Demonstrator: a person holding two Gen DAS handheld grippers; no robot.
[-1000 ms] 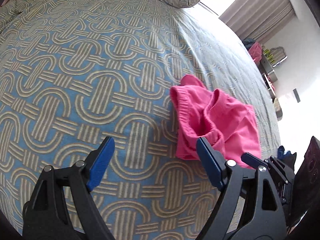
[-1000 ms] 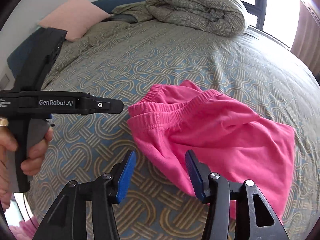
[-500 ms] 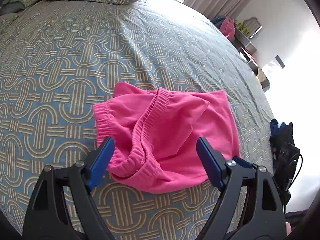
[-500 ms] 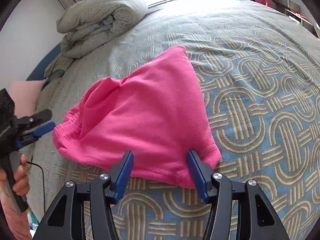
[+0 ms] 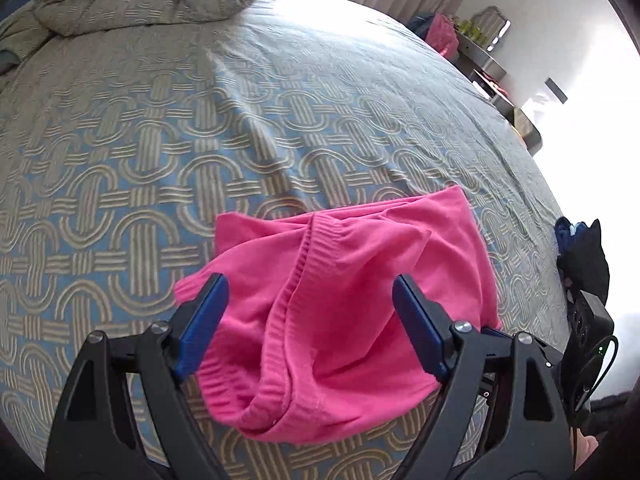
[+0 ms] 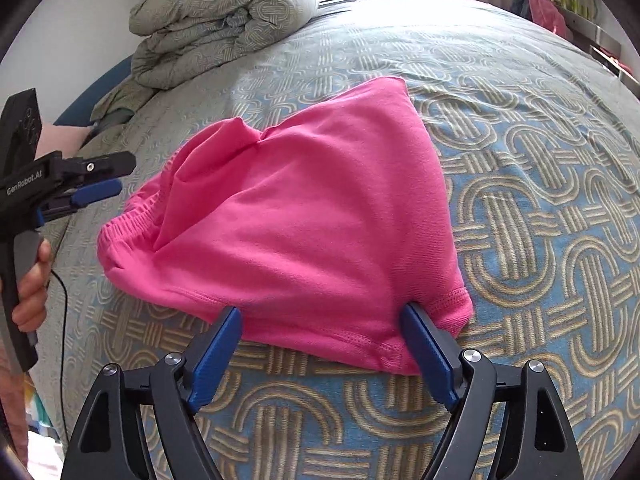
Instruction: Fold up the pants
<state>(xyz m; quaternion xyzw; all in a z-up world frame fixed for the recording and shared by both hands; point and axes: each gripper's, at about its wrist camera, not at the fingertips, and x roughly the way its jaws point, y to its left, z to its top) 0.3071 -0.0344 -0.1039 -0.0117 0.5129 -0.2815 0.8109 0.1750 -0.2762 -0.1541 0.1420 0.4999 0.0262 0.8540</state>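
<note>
- The bright pink knit pants (image 6: 304, 216), short and crumpled, lie in a loose heap on the patterned blue-and-beige bedspread (image 6: 540, 208), toward its near edge and well apart from the head of the bed.
- Their ribbed elastic waistband (image 5: 288, 304) is bunched and folded over on the left gripper's side; the stitched leg hem (image 6: 360, 336) faces the right gripper.
- The left gripper (image 5: 308, 320), black with blue pads, hangs over the waistband end with its jaws spread wide; the cloth lies between and beneath the fingers (image 5: 202, 322), and the pads do not press on it.
- The right gripper (image 6: 324, 352) has just been opening its jaws and now stands spread at the hem; the hem lies between the fingers, and the right-hand pad (image 6: 428, 352) sits against the hem's corner, with no pinch.
- In the right wrist view, a hand (image 6: 32, 280) holds the left gripper's handle at the bedspread's left edge.
- A rolled quilt (image 6: 224, 20) of the same pattern sits at the far end of the bed.
</note>
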